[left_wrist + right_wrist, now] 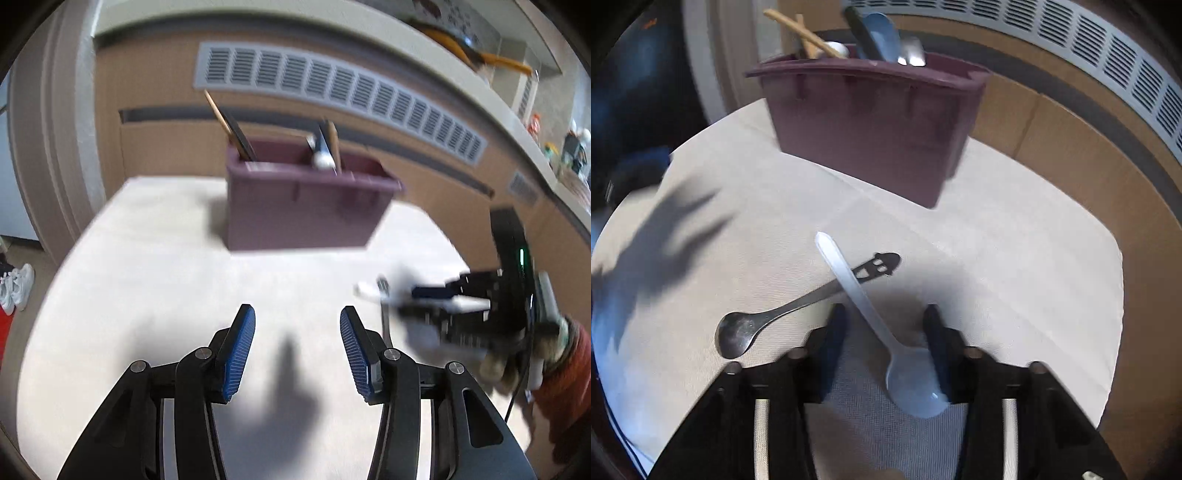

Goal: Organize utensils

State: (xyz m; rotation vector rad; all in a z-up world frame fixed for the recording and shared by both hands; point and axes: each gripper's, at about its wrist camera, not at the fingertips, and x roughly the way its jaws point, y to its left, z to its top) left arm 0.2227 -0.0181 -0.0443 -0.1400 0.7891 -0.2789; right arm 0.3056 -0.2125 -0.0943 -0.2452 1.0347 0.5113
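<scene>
Utensils lie between and just ahead of the right gripper (884, 314) in the lower middle of the right wrist view: a white plastic spoon (871, 314) runs up between its 2 dark fingers (833, 332), bowl low near the right finger, handle slanting to the upper left. The jaws stand apart around the spoon and no pad presses on it. The plastic handle crosses over a metal spoon (768, 317), whose bowl sits at the lower left and whose cut-out handle end points to the right of centre. Both rest on a pale cloth-covered table (1015, 258).

Above them, in the upper middle, stands a maroon caddy (871, 125) holding wooden sticks, a blue scoop and metal spoons.

In the left wrist view, the left gripper (297, 349) fills the bottom of the frame with its blue pads (238, 354) spread wide and nothing between them, over bare cloth (147, 266). The caddy (303, 210) sits above centre, blurred. At the right edge the other gripper (443, 306) shows as a dark smear over the white spoon (369, 290), with a red sleeve (569, 376) behind.
</scene>
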